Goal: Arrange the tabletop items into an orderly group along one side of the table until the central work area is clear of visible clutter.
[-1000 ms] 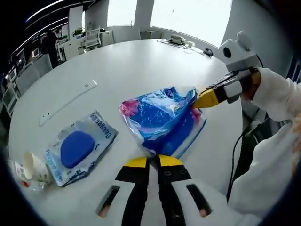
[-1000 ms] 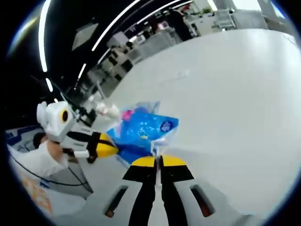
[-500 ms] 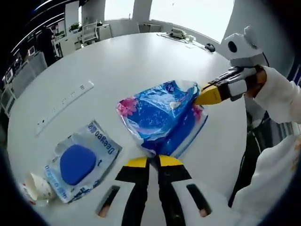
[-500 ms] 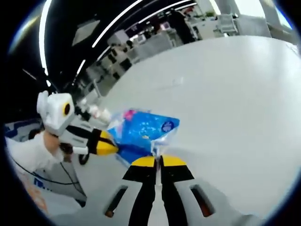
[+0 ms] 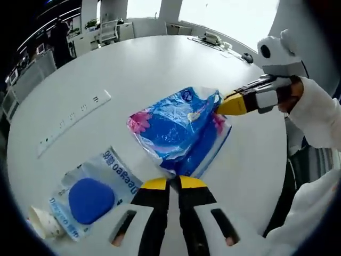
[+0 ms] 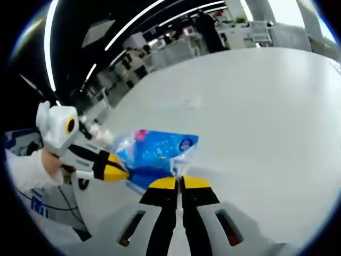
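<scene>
A blue plastic pack with pink flowers (image 5: 178,130) hangs just above the white table (image 5: 133,69), held at two ends. My left gripper (image 5: 173,183) is shut on its near edge. My right gripper (image 5: 226,105), coming in from the right, is shut on its far corner. In the right gripper view the same blue pack (image 6: 154,154) lies ahead of my right gripper (image 6: 179,182), and the left gripper (image 6: 114,172) grips it from the left. A flat wipes packet with a blue oval lid (image 5: 93,194) lies at the lower left. A crumpled paper cup (image 5: 42,228) sits beside it.
A long white power strip (image 5: 72,116) lies on the table to the left. Small items and cables (image 5: 218,41) sit at the table's far edge. A person's white sleeves (image 5: 317,114) are on the right. Office desks and chairs stand beyond the table.
Both grippers keep their hold on the blue pack. The left view has shifted, so the wipes packet and cup sit lower and closer to the frame's edge.
</scene>
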Motion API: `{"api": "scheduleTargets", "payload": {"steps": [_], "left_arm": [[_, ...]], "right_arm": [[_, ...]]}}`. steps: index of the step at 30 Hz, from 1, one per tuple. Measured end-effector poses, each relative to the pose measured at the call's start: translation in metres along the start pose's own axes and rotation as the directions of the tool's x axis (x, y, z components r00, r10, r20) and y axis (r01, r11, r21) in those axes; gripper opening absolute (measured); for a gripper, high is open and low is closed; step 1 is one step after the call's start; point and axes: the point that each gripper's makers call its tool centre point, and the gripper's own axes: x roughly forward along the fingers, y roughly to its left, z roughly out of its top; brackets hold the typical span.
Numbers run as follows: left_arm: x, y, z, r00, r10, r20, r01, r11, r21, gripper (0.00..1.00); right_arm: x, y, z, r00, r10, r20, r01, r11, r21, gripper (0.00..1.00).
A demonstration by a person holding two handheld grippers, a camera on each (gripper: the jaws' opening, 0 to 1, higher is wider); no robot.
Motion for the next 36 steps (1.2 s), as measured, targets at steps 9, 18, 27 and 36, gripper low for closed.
{"api": "scheduleTargets", "payload": {"steps": [9, 18, 27, 36], "left_arm": [[0.019, 0.023, -0.001, 0.997, 0.061, -0.040, -0.065, 0.992, -0.105, 0.02], [0.037, 0.027, -0.007, 0.994, 0.049, -0.094, -0.064, 0.985, -0.158, 0.02], [0.043, 0.034, -0.015, 0.986, 0.068, -0.152, -0.108, 0.956, -0.273, 0.02], [0.045, 0.035, -0.015, 0.983, 0.072, -0.167, -0.114, 0.960, -0.256, 0.04]], "right_arm": [[0.026, -0.011, 0.003, 1.000, -0.006, -0.025, 0.005, 0.999, -0.036, 0.00], [0.046, -0.029, -0.007, 0.998, -0.009, -0.067, 0.008, 1.000, -0.013, 0.00], [0.060, -0.035, -0.018, 0.993, -0.005, -0.115, 0.003, 1.000, -0.022, 0.00], [0.063, -0.035, -0.022, 0.991, -0.006, -0.131, 0.005, 1.000, -0.008, 0.00]]}}
